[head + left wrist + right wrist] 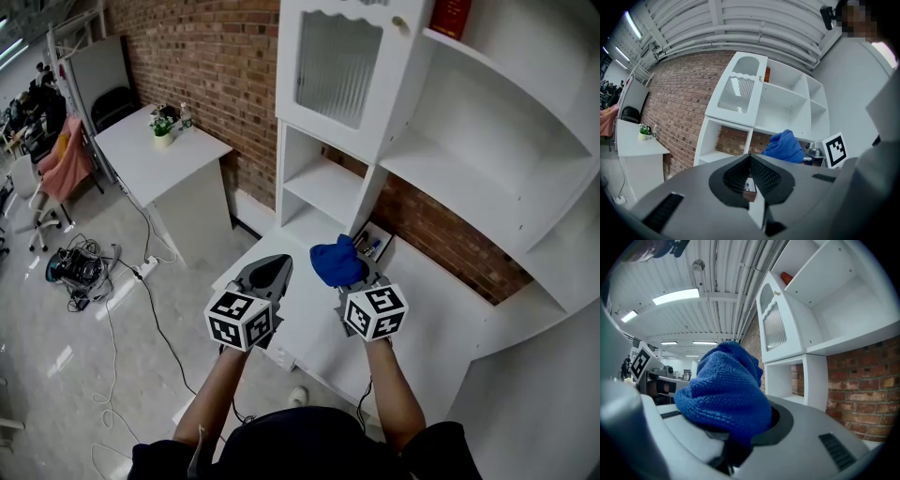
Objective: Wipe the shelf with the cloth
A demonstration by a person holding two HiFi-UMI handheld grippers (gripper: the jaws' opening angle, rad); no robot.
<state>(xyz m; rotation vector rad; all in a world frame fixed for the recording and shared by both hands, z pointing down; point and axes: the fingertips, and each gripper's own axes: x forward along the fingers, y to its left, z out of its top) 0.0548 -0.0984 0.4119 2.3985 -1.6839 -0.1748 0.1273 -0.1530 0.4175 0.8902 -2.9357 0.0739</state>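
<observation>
A blue cloth [336,261] is bunched up in my right gripper [354,272], which is shut on it over the white desk [441,309]. In the right gripper view the cloth [726,390] hides the jaw tips. My left gripper [279,262] hangs beside it to the left, shut and holding nothing; its jaws meet at a point [750,157]. The white shelf unit [450,141] stands ahead against the brick wall. It has open shelves on the right and a low cubby [323,183] under a ribbed-glass door [339,66]. Both grippers are short of the shelves.
A small open box [377,246] with items lies on the desk just beyond the cloth. A red object [452,17] sits on the top shelf. To the left are a white table [159,159] with a potted plant [162,128], and cables [80,272] on the floor.
</observation>
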